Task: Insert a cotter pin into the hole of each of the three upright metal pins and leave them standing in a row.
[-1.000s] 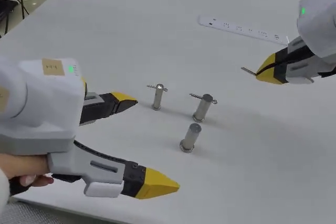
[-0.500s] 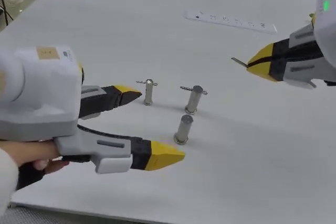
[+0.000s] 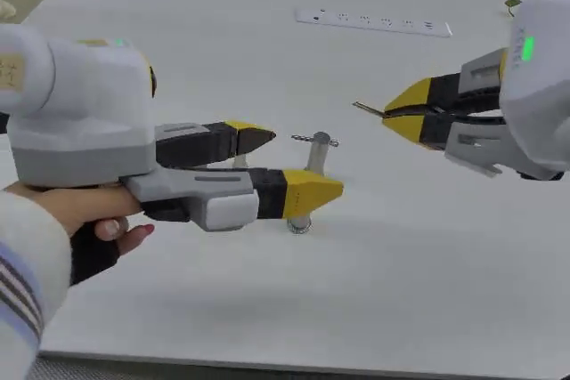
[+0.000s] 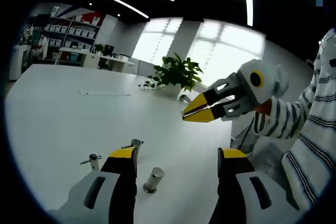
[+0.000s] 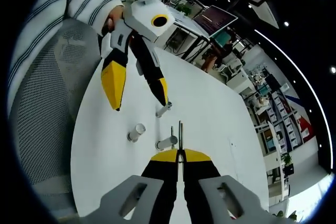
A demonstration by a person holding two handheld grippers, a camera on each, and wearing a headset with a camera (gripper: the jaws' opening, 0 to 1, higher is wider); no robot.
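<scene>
1. The left gripper is nearest, its jaws spread wide and holding nothing, low over the table.
2. The bare pin stands upright ahead of those jaws and between their lines, closer to one jaw. In the head view only its base shows below the yellow tip. If the jaws close off-centre, one would likely hit first and tip or skid it.
3. Just beyond stand the two done pins, each with a cotter through its top. They are near the bare pin, so a wide swing of the left gripper could knock them over and break the row.
4. The right gripper is off to the side above the table, clamped on the last cotter, which juts straight ahead.
5. The grip is only at the cotter's end, so a missed hole could twist it or shove the pin over. I cannot tell which way the hole faces.
6. A power strip lies farthest, well apart.
</scene>
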